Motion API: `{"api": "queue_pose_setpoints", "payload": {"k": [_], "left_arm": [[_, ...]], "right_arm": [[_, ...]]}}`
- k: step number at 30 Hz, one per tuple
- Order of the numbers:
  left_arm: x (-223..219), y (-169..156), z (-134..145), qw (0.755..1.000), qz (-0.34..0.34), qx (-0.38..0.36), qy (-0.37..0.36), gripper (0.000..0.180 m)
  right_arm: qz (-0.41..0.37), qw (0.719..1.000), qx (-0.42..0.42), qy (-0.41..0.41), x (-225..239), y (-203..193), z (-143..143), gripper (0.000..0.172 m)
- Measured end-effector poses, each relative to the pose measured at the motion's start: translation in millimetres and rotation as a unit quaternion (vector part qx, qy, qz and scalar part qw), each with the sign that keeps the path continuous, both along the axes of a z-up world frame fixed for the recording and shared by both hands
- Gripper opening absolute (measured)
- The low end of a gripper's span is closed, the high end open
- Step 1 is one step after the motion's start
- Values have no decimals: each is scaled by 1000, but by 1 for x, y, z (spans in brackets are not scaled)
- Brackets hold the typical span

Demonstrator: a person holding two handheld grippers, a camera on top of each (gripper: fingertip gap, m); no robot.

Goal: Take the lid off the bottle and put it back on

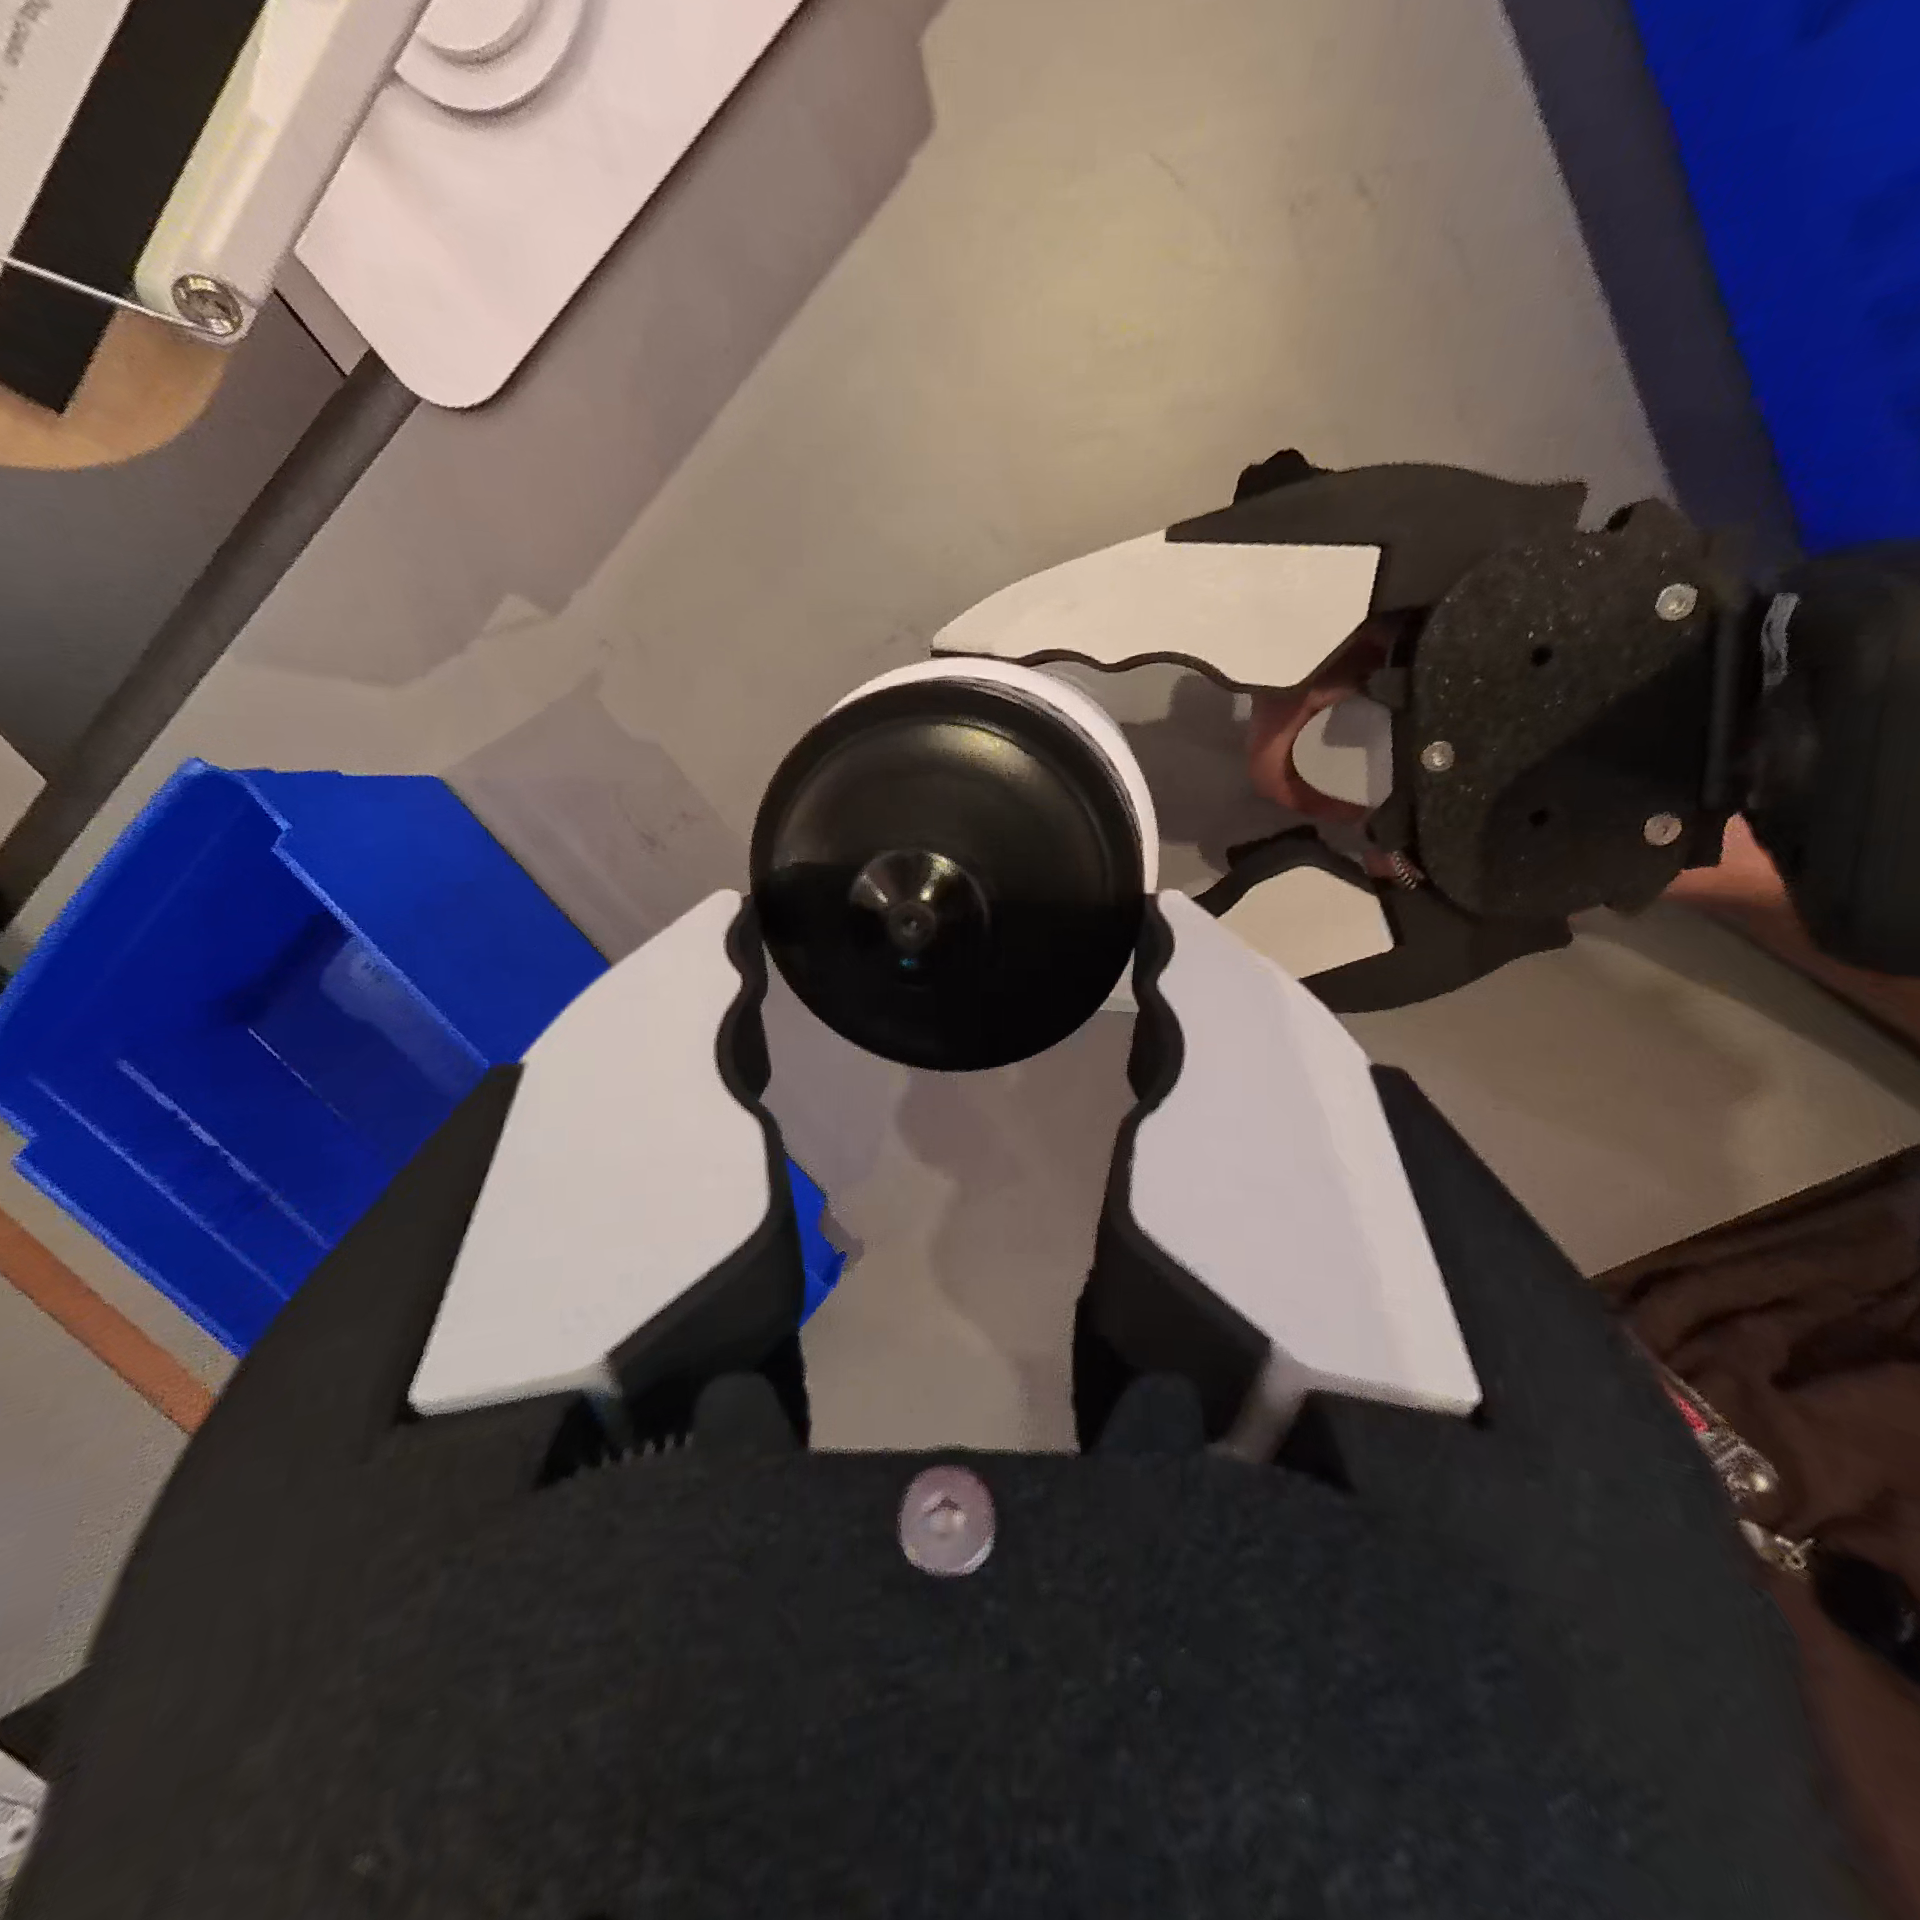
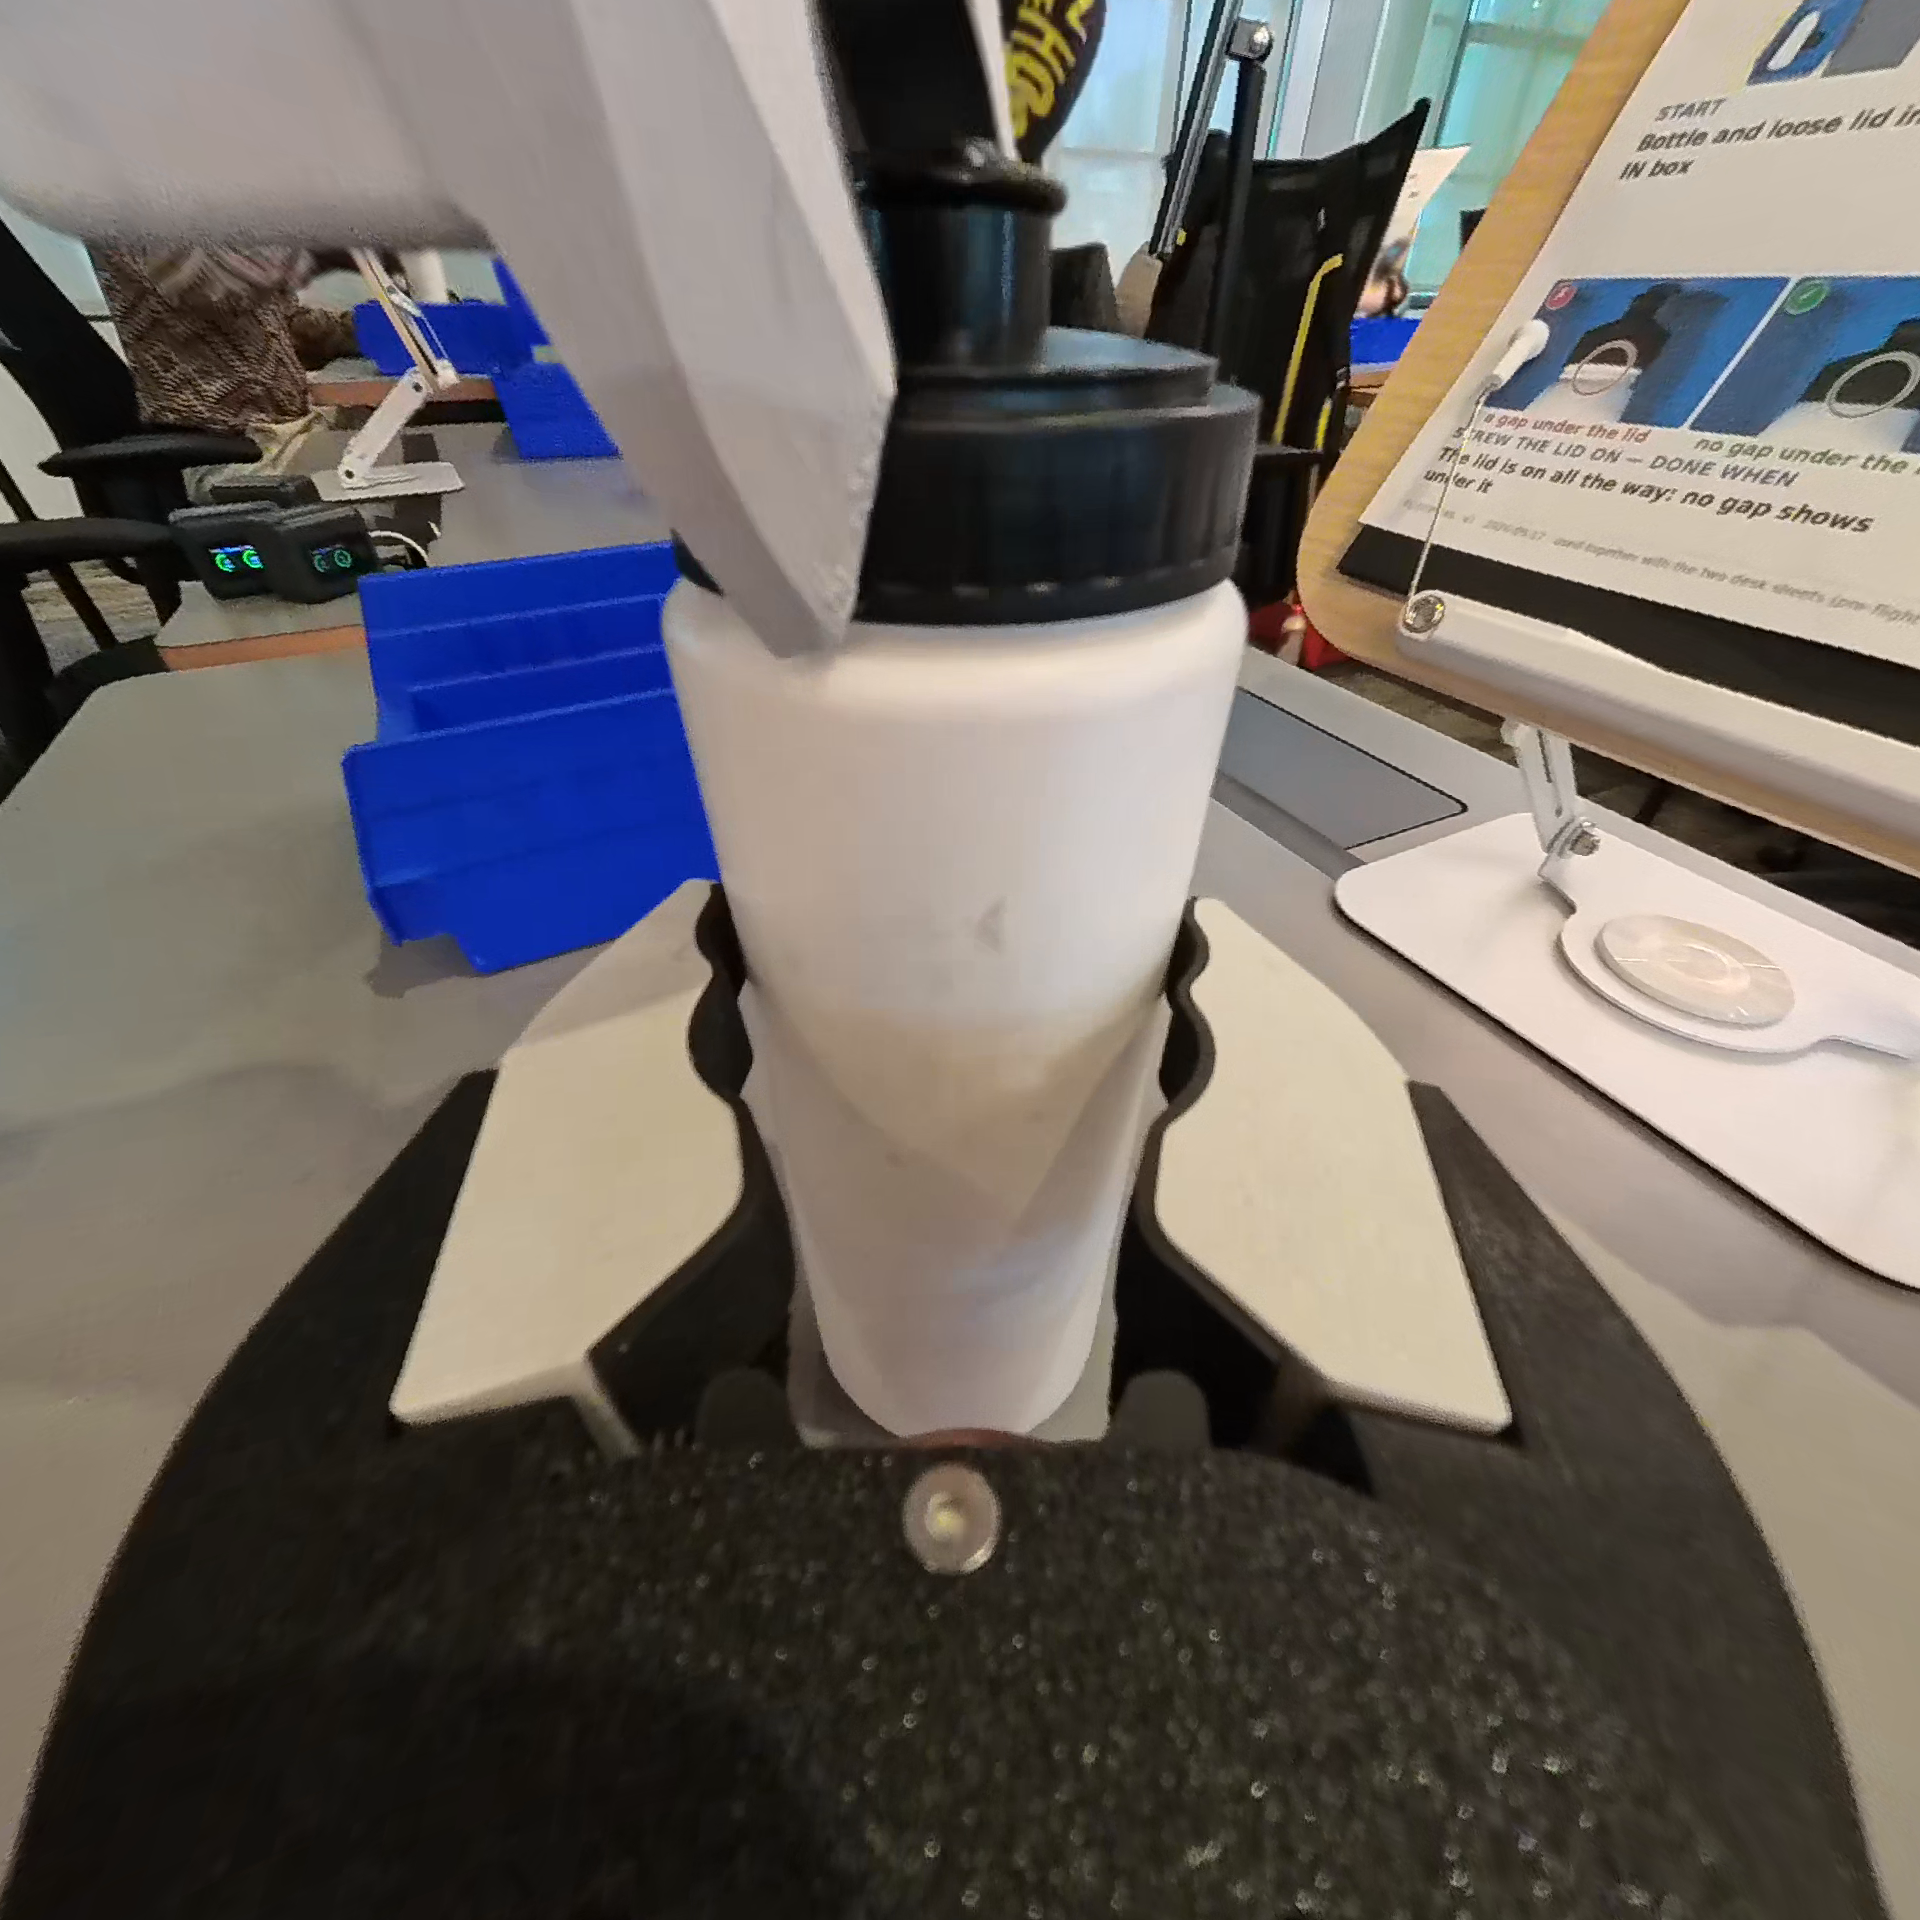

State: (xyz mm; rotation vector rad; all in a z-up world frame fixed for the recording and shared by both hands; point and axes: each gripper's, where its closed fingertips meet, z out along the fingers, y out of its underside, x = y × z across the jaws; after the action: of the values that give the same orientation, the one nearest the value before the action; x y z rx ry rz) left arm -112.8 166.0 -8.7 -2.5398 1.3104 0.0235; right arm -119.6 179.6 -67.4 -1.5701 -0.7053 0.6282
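Right tongs [image 2: 956, 997] clamp the white plastic bottle [image 2: 966, 831]; left tongs [image 1: 945, 966] grip its round black screw lid [image 1: 940, 883] from above. Unscrewing seems underway; next, twist.

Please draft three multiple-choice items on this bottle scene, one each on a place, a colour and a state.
1. Where is the blue bin in the right wrist view?
A. left of the bottle
B. on top of the bottle
C. between the right gripper's fingers

2. What colour is the lid?
A. red
B. black
C. yellow

3. What grips the white bottle's body?
A. nothing
B. the right gripper
C. a bare hand

Answers:
1 A, the bin stands on the table left of the bottle.
2 B, the cap is black in both views.
3 B, its fingers press both sides of the body, while the left gripper closes around the lid.
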Motion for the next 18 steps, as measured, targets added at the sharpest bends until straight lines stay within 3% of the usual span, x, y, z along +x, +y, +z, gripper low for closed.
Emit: {"api": "queue_pose_setpoints", "payload": {"k": [2, 6, 10, 14, 17, 18], "left_arm": [[0, 0, 1, 1000, -27, -9, 0, 68], [0, -6, 7, 987, -143, -67, -17, 67], [-7, 2, 9, 959, -280, -51, 19, 96], [1, 0, -5, 921, -385, -49, 41, 106], [4, -8, -12, 898, -431, -83, 36, 77], [4, -8, -13, 893, -440, -86, 35, 77]], "right_arm": [[8, 1000, -1, 9, 0, 0, 1, 79], [46, 998, -12, 44, 5, -1, 2, 80], [60, 997, -20, 48, 9, -1, 2, 80], [73, 997, -2, 21, -1, -6, 2, 80], [81, 997, -3, 12, -7, -9, 2, 80], [83, 997, -1, 10, -7, -10, 2, 80]]}}
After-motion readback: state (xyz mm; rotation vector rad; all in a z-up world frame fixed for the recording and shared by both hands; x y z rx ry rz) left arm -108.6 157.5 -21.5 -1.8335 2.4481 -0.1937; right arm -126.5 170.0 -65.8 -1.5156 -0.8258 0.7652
